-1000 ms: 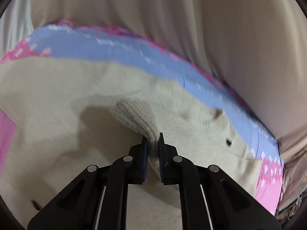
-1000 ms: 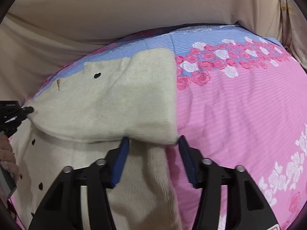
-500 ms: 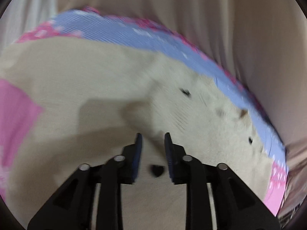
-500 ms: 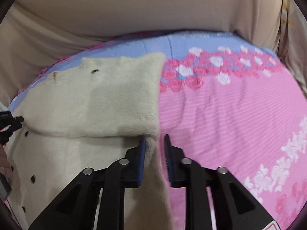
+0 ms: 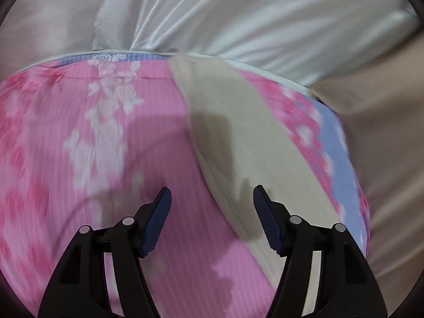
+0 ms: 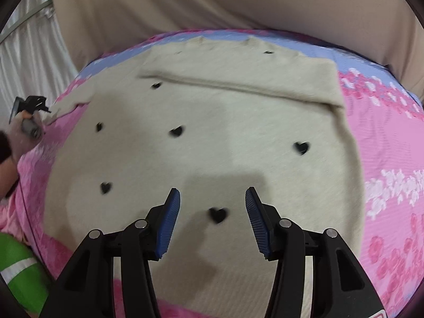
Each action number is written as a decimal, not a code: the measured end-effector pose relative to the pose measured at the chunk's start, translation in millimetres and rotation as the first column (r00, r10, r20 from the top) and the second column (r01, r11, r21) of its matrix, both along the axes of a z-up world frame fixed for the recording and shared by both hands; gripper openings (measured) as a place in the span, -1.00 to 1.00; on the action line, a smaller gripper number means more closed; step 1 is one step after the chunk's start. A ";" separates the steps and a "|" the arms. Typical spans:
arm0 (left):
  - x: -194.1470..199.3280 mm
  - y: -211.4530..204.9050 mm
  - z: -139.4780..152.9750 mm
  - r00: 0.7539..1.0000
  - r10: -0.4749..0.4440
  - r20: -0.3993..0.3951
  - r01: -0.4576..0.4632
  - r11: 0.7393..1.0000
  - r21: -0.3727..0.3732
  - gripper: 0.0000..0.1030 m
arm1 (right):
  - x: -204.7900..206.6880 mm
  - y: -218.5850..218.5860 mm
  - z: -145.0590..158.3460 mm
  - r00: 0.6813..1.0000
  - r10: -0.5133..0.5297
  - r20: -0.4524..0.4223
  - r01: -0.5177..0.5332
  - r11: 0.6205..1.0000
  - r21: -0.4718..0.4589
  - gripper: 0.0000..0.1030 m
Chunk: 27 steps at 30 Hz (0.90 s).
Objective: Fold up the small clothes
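A cream knit sweater (image 6: 212, 132) with small black hearts lies flat on the pink floral bedsheet (image 6: 392, 198). Its right sleeve is folded across the top of the body. My right gripper (image 6: 212, 198) is open and empty, hovering over the sweater's lower middle. In the left wrist view, a cream strip of the sweater, the left sleeve (image 5: 238, 137), runs diagonally over the sheet (image 5: 92, 159). My left gripper (image 5: 212, 198) is open and empty, with the sleeve's edge between its fingers. The left gripper also shows small at the far left of the right wrist view (image 6: 29, 103), at the sleeve's end.
Beige fabric (image 6: 238, 0) hangs behind the bed. White satin curtain (image 5: 265, 13) lies beyond the bed edge. A green object (image 6: 18, 273) sits at the lower left. A blue band (image 5: 341, 159) borders the sheet.
Both grippers have let go and opened. The right one released the folded sleeve and moved over the sweater's body. The left one swung away to the other sleeve.
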<state>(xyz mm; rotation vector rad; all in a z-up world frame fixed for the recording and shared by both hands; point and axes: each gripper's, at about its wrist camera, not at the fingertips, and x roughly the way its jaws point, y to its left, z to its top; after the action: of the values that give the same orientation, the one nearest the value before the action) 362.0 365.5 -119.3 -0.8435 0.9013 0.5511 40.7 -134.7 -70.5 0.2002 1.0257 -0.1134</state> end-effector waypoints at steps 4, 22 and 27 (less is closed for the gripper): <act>36.7 -2.4 4.2 0.988 -0.156 -0.008 0.156 0.986 0.060 -0.82 | 0.0 21.1 5.3 0.999 0.038 -0.002 -0.038 0.999 -0.033 0.00; -70.9 -463.2 117.3 0.375 -0.912 0.167 0.868 0.408 0.282 -0.28 | -34.2 -55.4 16.2 0.986 -0.151 0.072 0.154 0.988 -0.032 0.06; -127.9 -515.7 51.1 0.344 -0.939 0.026 0.912 0.340 0.228 -0.04 | -50.5 -101.9 13.6 0.965 -0.251 0.081 0.255 0.966 -0.039 0.06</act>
<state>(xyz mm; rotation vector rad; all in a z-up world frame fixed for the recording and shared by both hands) 234.2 -150.3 -68.2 -0.0700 1.0126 -0.4819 -9.8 -236.6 -56.9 0.2886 0.9179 -0.3607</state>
